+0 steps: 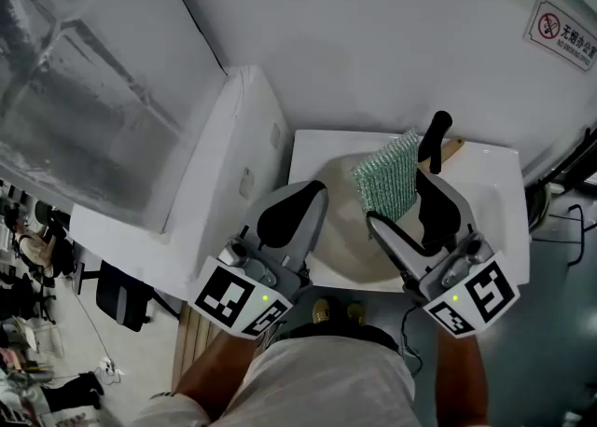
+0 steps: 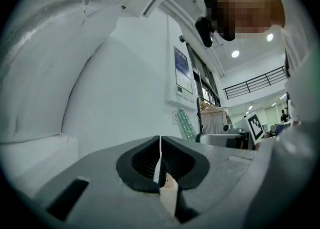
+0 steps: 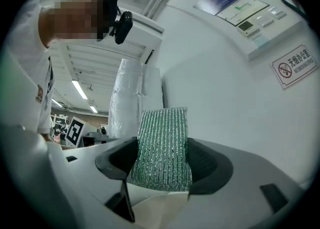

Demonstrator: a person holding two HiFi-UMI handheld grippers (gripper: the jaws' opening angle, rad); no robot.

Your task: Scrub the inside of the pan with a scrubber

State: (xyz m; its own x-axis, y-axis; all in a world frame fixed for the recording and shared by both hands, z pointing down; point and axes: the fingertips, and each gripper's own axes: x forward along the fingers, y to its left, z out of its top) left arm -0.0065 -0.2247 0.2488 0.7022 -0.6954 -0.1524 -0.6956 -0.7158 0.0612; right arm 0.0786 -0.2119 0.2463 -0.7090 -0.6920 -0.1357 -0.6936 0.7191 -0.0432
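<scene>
Green scrubber [image 3: 162,145] upright between jaws of right gripper [image 3: 163,165] (over the pan [image 1: 338,246])

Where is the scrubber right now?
The scrubber is clamped upright in the right gripper, right of centre in the head view, over the pan and just left of its black handle.

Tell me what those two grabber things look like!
The left gripper and the right gripper both have light grey plastic bodies. Their fingers are lined with black ribbed pads. Each one carries a white cube printed with black square markers, plus a tiny green light. The person wears a light-coloured top.
</scene>
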